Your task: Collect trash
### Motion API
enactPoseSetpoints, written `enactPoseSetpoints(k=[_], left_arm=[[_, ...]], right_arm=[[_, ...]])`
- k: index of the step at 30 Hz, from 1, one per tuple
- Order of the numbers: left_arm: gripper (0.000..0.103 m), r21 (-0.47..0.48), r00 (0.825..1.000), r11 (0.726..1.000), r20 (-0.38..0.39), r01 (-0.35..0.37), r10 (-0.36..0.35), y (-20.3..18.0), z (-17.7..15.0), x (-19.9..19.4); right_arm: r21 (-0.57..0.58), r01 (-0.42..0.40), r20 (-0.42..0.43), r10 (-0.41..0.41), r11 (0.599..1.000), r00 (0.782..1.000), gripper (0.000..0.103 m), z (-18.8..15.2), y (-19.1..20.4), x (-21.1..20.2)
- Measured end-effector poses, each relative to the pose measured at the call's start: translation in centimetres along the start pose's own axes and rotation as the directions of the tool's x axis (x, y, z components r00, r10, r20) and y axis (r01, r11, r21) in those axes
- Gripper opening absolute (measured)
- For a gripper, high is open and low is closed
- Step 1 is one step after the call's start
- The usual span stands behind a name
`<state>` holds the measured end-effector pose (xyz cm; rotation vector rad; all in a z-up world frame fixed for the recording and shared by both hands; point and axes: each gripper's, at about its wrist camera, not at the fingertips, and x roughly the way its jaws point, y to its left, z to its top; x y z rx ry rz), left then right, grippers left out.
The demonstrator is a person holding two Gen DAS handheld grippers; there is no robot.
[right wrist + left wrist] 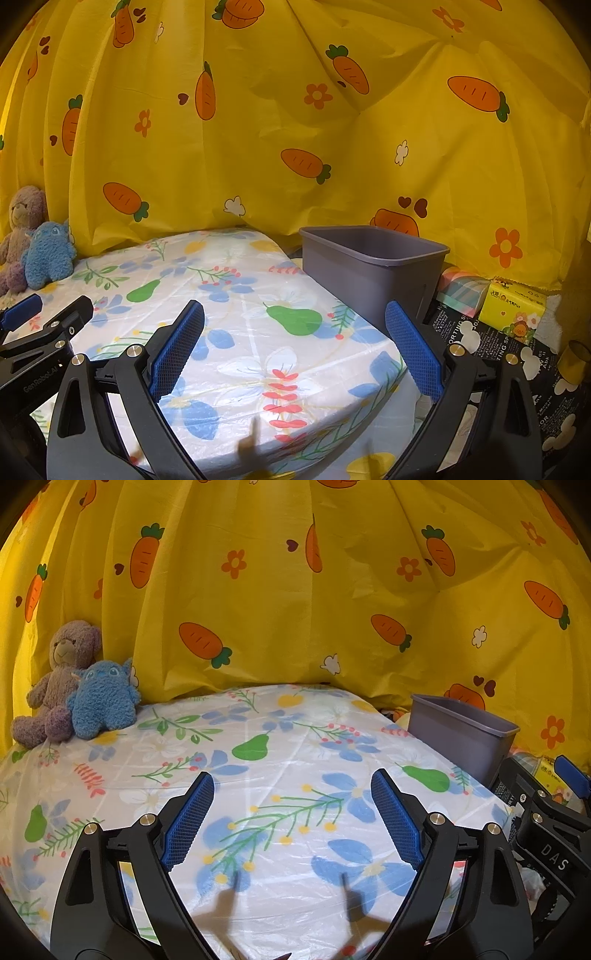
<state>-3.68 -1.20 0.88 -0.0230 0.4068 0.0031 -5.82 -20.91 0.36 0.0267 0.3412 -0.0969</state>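
A grey plastic bin (373, 266) stands open beside the right edge of the bed; it also shows in the left wrist view (461, 731). My left gripper (291, 786) is open and empty above the flowered bed cover (280, 738). My right gripper (295, 317) is open and empty above the bed's right corner (258, 369), just in front of the bin. The right gripper's body shows at the right of the left wrist view (546, 827). The left gripper's tip shows at the left of the right wrist view (44, 325). I see no loose trash on the bed cover.
A purple teddy bear (62, 679) and a blue plush toy (103, 698) sit at the bed's far left corner. A yellow carrot-print curtain (295, 590) hangs behind. Right of the bin lie a yellow tissue pack (513, 310), a striped packet (461, 291) and a yellow roll (576, 362) on a dark printed sheet.
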Motion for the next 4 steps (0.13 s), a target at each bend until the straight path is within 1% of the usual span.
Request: enactPoseSetpoints(k=[4], left_arm=[[0.094,-0.022,1.000,1.000,-0.007,-0.001,0.001,0.46,0.09,0.30]], right_arm=[[0.006,0.004,-0.010,-0.004,1.000,1.000,0.095,0.02,-0.01,0.53]])
